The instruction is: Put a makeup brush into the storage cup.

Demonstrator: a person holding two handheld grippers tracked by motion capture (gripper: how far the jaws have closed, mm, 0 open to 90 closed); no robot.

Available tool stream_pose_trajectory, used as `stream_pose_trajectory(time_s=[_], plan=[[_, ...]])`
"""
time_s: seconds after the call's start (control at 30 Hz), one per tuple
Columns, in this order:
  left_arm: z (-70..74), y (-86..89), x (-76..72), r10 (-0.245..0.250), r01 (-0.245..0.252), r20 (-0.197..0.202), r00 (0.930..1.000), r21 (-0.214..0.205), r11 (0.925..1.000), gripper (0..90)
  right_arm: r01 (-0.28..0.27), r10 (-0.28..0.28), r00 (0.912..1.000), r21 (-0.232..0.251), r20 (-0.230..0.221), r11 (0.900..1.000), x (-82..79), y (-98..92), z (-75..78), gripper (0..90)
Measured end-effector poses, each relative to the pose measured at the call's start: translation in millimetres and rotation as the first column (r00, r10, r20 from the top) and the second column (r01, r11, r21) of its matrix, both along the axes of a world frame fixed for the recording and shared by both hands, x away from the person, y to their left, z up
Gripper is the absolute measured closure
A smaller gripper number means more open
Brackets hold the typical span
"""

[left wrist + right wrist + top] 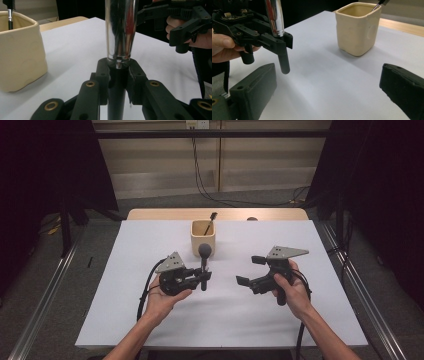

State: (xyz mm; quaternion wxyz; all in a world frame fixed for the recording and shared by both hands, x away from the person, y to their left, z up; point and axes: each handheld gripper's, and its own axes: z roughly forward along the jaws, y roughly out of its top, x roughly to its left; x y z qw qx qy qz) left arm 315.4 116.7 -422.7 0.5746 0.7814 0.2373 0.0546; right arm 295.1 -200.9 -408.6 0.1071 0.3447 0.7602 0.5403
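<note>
Left tongs (202, 279) are clamping an upright makeup brush with chrome ferrule and black handle (204, 262) just before the cream square cup (203, 242) on the white table (240, 320); right tongs (250, 270) are gaping wide. Left gripper view: brush gripped at its handle. Right gripper view: lifting it into the cup seems next.

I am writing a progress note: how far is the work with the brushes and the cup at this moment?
Judging only from the layout: one thin brush already stands in the beige cup. In hand: the left hand-held gripper is shut on a large brush, held upright near the cup. The right hand-held gripper is open and holds nothing. Probably left: putting the large brush into the cup.
</note>
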Motion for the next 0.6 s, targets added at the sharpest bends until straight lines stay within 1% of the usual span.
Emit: stream_pose_trajectory(time_s=[0.1, 0.17, 0.23, 0.3, 0.37, 0.5, 0.53, 0.57, 0.6], plan=[[1.3, 3.3, 0.3, 0.008, -0.008, 0.0, 1.0, 0.0, 1.0, 74.7, 0.021, -0.021, 0.9998, -0.01, 0.005, 0.9997, -3.6, -3.4, -2.8, 0.7], [2.2, 5.7, 0.4, 0.013, -0.013, -0.002, 0.9999, 0.004, 0.9999, 74.7, 0.03, -0.03, 0.9995, -0.002, 0.009, 0.9995, -6.1, -6.3, -4.5, 0.7], [3.0, 7.9, 0.3, 0.019, -0.019, -0.004, 0.9998, -0.003, 0.9998, 74.7, 0.047, -0.047, 0.9988, -0.002, 0.015, 0.9989, -8.3, -9.6, -5.4, 0.7], [4.2, 10.3, 0.6, 0.023, -0.023, -0.001, 0.9997, -0.002, 0.9997, 74.7, 0.058, -0.058, 0.9979, 0.0, 0.027, 0.9983, -10.7, -13.5, -5.0, 0.6], [5.2, 12.5, 0.0, 0.028, -0.028, 0.002, 0.9996, -0.003, 0.9996, 74.7, 0.082, -0.082, 0.996, 0.013, 0.033, 0.9965, -12.5, -17.6, -5.0, 0.6], [7.9, 18.6, -0.7, 0.035, -0.035, 0.005, 0.9994, -0.011, 0.9993, 74.6, 0.121, -0.121, 0.9917, 0.011, 0.042, 0.9926, -16.6, -24.5, -9.1, 0.6], [8.7, 20.8, -0.3, 0.035, -0.035, -0.001, 0.9994, -0.014, 0.9993, 74.7, 0.127, -0.128, 0.9909, 0.014, 0.043, 0.9918, -17.7, -26.4, -10.3, 0.6], [9.0, 22.7, 0.8, 0.039, -0.04, -0.008, 0.9992, -0.028, 0.9988, 74.6, 0.134, -0.135, 0.9899, 0.011, 0.044, 0.9909, -18.5, -28.2, -11.3, 0.6], [9.6, 24.7, 1.9, 0.054, -0.054, -0.011, 0.9985, -0.026, 0.9982, 74.6, 0.139, -0.139, 0.9893, 0.006, 0.044, 0.9903, -19.4, -29.8, -12.1, 0.6]])
